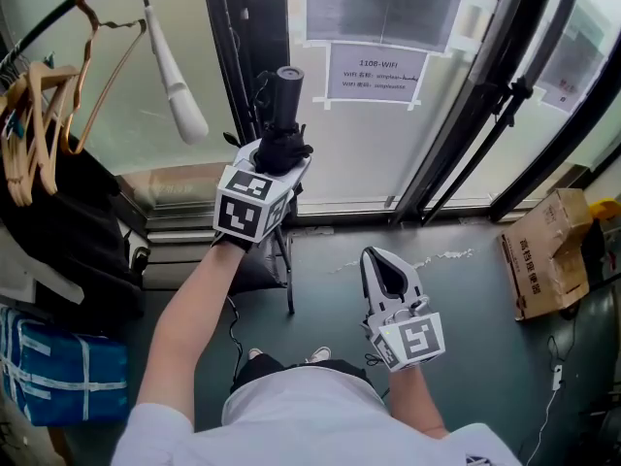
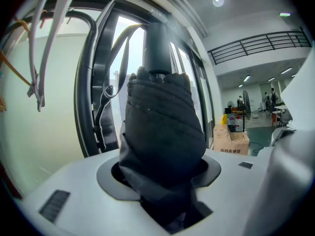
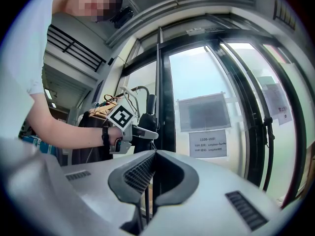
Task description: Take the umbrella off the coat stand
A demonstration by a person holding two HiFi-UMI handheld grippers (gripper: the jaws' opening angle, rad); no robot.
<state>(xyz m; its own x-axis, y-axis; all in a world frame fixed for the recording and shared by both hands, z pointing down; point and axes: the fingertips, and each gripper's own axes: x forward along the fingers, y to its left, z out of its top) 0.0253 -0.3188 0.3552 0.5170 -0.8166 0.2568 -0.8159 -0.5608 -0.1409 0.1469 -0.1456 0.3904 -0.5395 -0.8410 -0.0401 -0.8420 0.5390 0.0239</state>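
A folded black umbrella [image 1: 283, 134] stands upright between the jaws of my left gripper [image 1: 279, 163], which is shut on its fabric body. Its round black handle [image 1: 288, 78] points up. In the left gripper view the umbrella [image 2: 162, 132] fills the middle, clamped low between the white jaws, with the coat stand's black pole [image 2: 93, 82] just behind it to the left. That coat stand [image 1: 225, 47] rises right behind the umbrella in the head view. My right gripper [image 1: 380, 260] hangs lower right, shut and empty. From the right gripper view [image 3: 155, 154] the umbrella [image 3: 146, 122] shows in the left gripper [image 3: 140, 132].
Wooden hangers [image 1: 39, 115] and a dark coat [image 1: 68, 221] hang at the left. A white padded arm [image 1: 179, 90] sticks out beside the stand. A blue bag [image 1: 58, 377] lies lower left, a cardboard box [image 1: 548, 250] at the right. Glass doors with a paper notice [image 1: 376, 71] stand ahead.
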